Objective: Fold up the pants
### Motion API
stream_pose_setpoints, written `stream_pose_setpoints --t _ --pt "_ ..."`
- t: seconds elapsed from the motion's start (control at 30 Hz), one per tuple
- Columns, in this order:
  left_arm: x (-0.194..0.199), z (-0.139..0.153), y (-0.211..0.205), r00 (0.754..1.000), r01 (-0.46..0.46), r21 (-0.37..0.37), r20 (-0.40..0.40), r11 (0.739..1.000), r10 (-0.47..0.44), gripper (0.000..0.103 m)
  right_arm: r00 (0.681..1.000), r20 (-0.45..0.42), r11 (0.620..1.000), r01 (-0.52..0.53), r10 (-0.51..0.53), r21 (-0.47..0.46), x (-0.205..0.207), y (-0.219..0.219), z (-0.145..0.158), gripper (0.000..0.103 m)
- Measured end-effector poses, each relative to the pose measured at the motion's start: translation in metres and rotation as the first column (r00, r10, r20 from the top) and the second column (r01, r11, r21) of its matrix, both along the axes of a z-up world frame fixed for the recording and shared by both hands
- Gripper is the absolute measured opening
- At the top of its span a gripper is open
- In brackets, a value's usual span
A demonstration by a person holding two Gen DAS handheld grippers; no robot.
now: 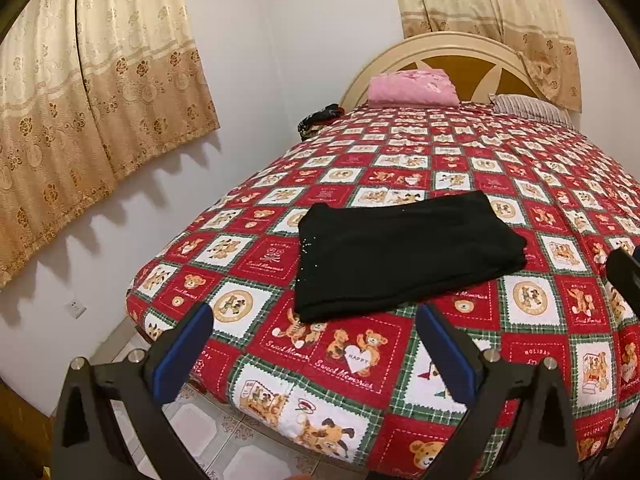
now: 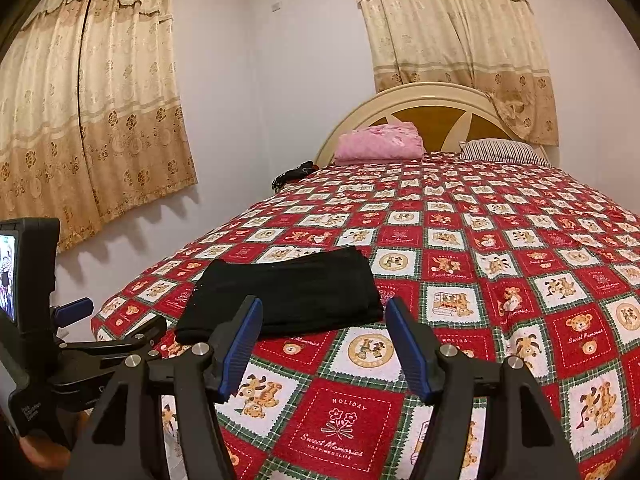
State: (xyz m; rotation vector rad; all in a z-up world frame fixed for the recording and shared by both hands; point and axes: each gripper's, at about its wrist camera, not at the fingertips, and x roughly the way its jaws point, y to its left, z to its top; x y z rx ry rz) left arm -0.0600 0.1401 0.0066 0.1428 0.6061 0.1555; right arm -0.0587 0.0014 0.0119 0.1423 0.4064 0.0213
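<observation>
The black pants (image 1: 408, 252) lie folded into a flat rectangle on the red teddy-bear quilt (image 1: 360, 364), close to the bed's near left corner. My left gripper (image 1: 314, 314) hovers just short of their near edge, open, with nothing between its blue pads. In the right wrist view the pants (image 2: 288, 292) lie just beyond my right gripper (image 2: 324, 302), which is open and empty too. The left gripper's body and one blue finger (image 2: 74, 307) show at the left of that view. A dark part of the right gripper (image 1: 624, 268) shows at the right edge of the left wrist view.
A folded pink blanket (image 1: 414, 86) and a striped pillow (image 1: 528, 108) rest by the headboard (image 1: 452, 40). A dark bundle (image 1: 320, 118) sits at the bed's far left corner. Curtains (image 1: 100, 100) hang on the left wall. Tiled floor (image 1: 200, 420) lies below the bed's edge.
</observation>
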Motion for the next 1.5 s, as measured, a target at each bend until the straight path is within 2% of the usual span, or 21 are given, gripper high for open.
stream_pose_setpoints --t 1.5 --pt "0.0018 -0.0023 0.0002 1.0 -0.003 0.003 -0.01 1.0 0.003 0.103 1.0 0.005 1.0 0.011 -0.011 0.003 -0.0034 -0.0016 0.0009 0.066"
